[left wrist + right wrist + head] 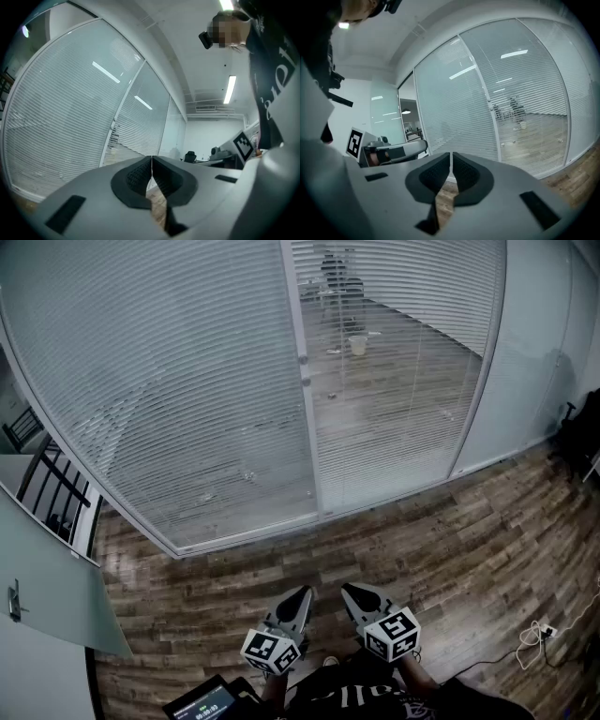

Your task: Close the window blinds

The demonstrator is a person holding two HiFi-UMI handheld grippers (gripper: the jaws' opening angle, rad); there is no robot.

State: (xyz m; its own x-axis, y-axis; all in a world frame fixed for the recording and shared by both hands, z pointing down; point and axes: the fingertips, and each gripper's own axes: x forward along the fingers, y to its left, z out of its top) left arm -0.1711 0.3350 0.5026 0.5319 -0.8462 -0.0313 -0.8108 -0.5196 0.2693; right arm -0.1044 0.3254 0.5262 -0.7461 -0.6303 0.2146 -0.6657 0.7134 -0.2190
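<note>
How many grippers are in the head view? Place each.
2. The left gripper is bottom centre over the floor; the right gripper is just right of it. None looks hidden.

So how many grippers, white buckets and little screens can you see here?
Grippers: 2 (left gripper, right gripper)
White bucket: 1
Screen: 1
Total: 4

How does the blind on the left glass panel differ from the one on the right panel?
The left blind is wider; the right blind is narrower. The left blind looks more opaque, showing only faint shapes, while the right blind lets the room beyond show clearly, including a bucket. Both have thin horizontal slats and reach almost to the wooden floor.
</note>
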